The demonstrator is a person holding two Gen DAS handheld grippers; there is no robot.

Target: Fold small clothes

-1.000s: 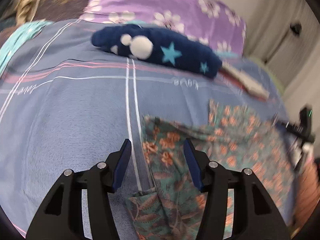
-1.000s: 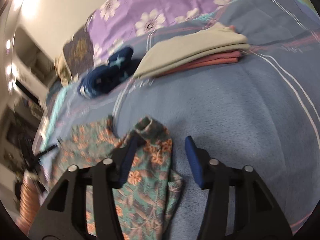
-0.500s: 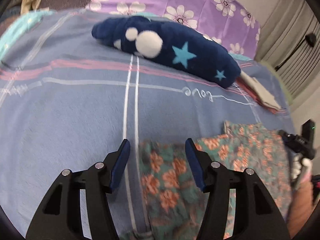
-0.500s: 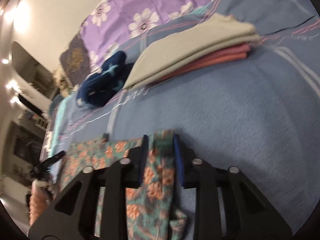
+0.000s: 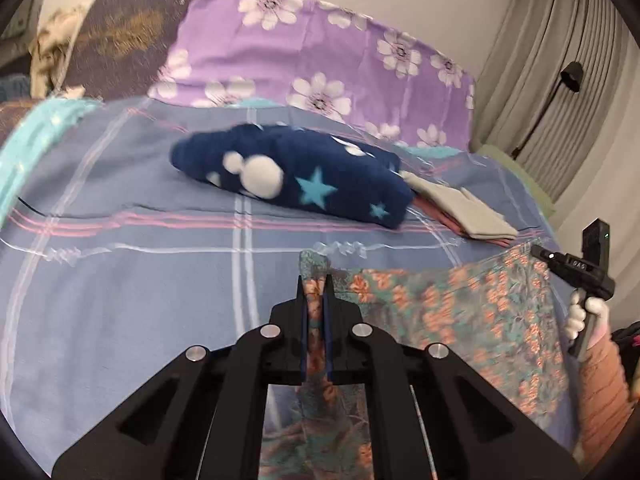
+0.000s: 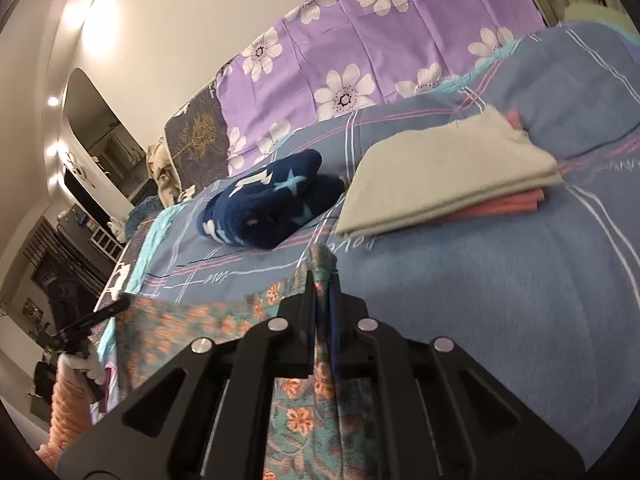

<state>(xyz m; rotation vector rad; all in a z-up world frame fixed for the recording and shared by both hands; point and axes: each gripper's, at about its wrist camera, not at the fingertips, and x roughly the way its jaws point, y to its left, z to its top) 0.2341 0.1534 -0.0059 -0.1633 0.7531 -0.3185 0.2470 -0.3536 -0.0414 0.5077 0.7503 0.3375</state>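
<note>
A bed covered in a blue-grey blanket (image 5: 120, 300) with thin white and pink stripes fills both wrist views. Lying across its near part is a small floral garment (image 5: 460, 312), teal with orange flowers, and both grippers have hold of it. The left gripper (image 5: 315, 296) has its jaws pinched tight on the garment's left corner, a narrow fold of the cloth standing up between the blue pads and poking out past their tips. The right gripper (image 6: 323, 300) is clamped the same way on the garment's right corner, its jaws closing onto the fabric, with a small peak of cloth rising above the tips. Between the two grips the top edge of the garment runs across the blanket, and the rest of it hangs down toward the cameras. In the left view, the other gripper's black handle appears at the far right, held by a hand in a white glove (image 5: 580, 312) with a peach ribbed sleeve (image 5: 604, 392). Farther back on the bed lies a rolled dark blue fleece (image 5: 296, 176) with light blue stars and white dots. Just to its right sits a folded stack of clothes (image 6: 448, 176), beige on top and pink beneath. A purple pillow (image 5: 320, 64) with white flowers rests at the far end against a pale wall, and grey curtains (image 5: 560, 60) hang at the right.
</note>
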